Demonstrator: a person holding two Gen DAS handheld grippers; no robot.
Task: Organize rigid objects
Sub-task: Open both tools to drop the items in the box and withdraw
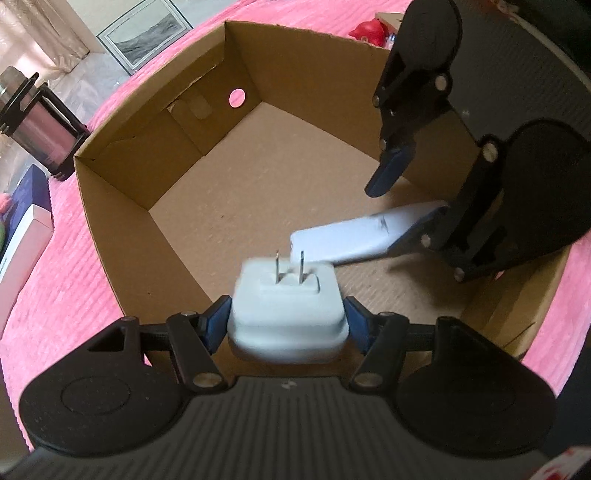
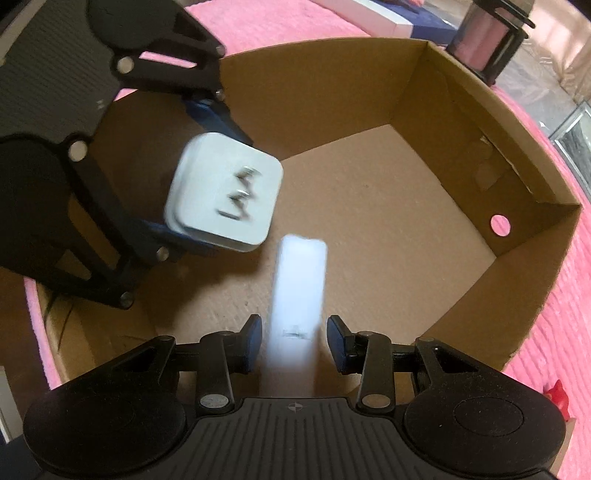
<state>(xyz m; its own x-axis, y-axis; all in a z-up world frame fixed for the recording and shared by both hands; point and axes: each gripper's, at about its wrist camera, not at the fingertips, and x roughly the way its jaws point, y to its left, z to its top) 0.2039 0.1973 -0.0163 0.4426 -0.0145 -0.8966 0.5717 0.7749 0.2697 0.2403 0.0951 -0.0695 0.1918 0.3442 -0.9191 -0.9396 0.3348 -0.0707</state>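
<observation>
An open cardboard box (image 1: pixel 122 206) stands on a pink cloth. My left gripper (image 1: pixel 288 321) is shut on a white plug adapter (image 1: pixel 288 314) with two metal prongs, held inside the box over its floor. It also shows in the right wrist view (image 2: pixel 221 192) at the left. My right gripper (image 2: pixel 293 339) is open around a long white bar (image 2: pixel 297 295) that lies between its fingers, with gaps on both sides. In the left wrist view the right gripper (image 1: pixel 410 195) stands at the right with the bar (image 1: pixel 365 236) under it.
A metal and black canister (image 1: pixel 40 125) stands outside the box's far left corner. Flat white and blue boxes (image 1: pixel 22 236) lie on the cloth at the left. A red object (image 1: pixel 369 31) lies beyond the box. A framed picture (image 1: pixel 147 33) leans far back.
</observation>
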